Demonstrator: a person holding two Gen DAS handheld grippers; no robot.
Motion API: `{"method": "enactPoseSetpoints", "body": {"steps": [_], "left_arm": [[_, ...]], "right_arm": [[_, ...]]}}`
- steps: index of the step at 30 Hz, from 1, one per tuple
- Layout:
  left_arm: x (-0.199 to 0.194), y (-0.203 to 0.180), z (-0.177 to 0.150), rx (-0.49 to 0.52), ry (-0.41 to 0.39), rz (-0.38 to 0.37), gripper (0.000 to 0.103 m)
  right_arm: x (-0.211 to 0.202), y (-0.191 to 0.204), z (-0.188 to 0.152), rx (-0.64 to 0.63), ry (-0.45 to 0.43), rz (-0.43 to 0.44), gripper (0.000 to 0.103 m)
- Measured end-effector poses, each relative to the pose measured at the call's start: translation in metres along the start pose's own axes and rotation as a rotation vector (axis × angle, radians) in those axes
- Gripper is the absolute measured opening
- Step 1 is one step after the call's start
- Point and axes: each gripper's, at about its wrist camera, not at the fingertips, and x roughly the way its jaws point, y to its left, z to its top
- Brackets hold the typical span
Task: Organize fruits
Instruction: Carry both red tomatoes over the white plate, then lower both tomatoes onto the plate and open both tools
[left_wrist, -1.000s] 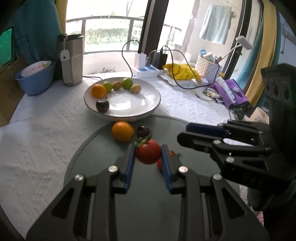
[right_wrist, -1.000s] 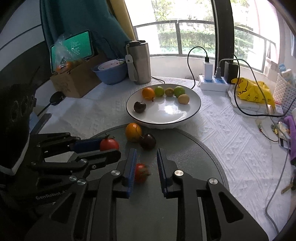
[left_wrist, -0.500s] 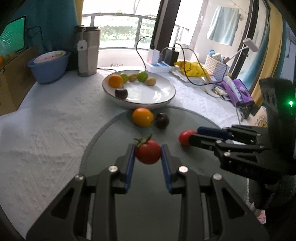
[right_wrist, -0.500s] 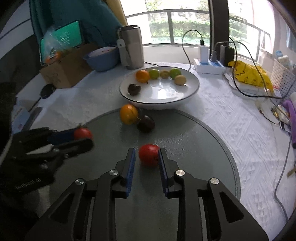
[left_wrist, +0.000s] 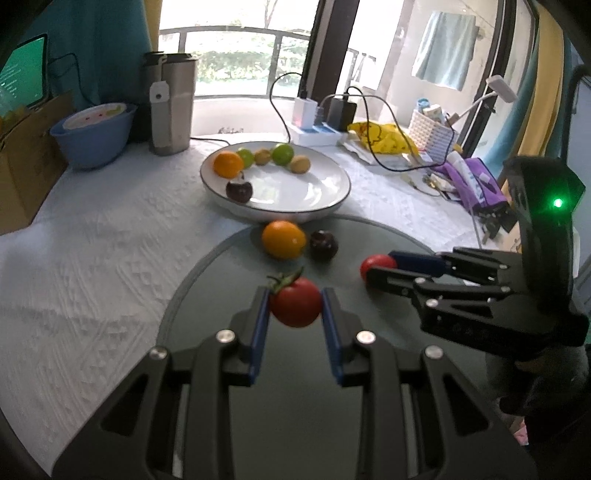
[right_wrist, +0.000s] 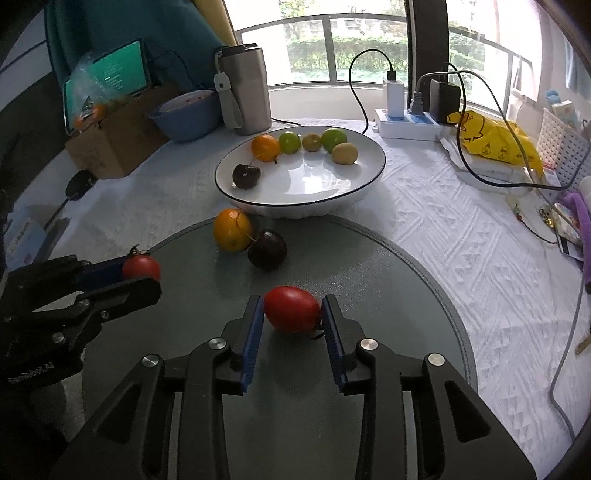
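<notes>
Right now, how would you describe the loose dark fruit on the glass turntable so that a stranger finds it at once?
Start at the white plate, then drop to the round glass turntable in front of it. Two fruits sit there touching: an orange and the dark cherry on its right, the only near-black, stemmed fruit off the plate.

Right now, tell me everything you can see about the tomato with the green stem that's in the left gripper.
The stemmed tomato is small, round, glossy red, with a curled green calyx and stem at its upper left. The left gripper pinches it between its blue pads, one on each side. It appears lifted above the grey glass mat, touching nothing else. From the right wrist view it shows as.
</notes>
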Motion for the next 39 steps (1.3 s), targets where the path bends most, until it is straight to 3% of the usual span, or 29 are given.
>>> {"method": "enactPoseSetpoints", "body": {"steps": [18,29,39], "left_arm": [[0.014,-0.003,0.015,0.021,0.003,-0.003,0.029],[0.024,-0.008,0.035,0.052,-0.012,-0.004,0.029],[0.049,-0.003,0.061,0.063,-0.016,-0.004,0.029]], "right_arm": [[0.004,-0.006,0.01,-0.021,-0.017,0.042,0.034],[-0.014,-0.01,0.034,-0.049,-0.078,0.042,0.034],[-0.002,-0.013,0.058,-0.066,-0.096,0.055,0.034]]}}
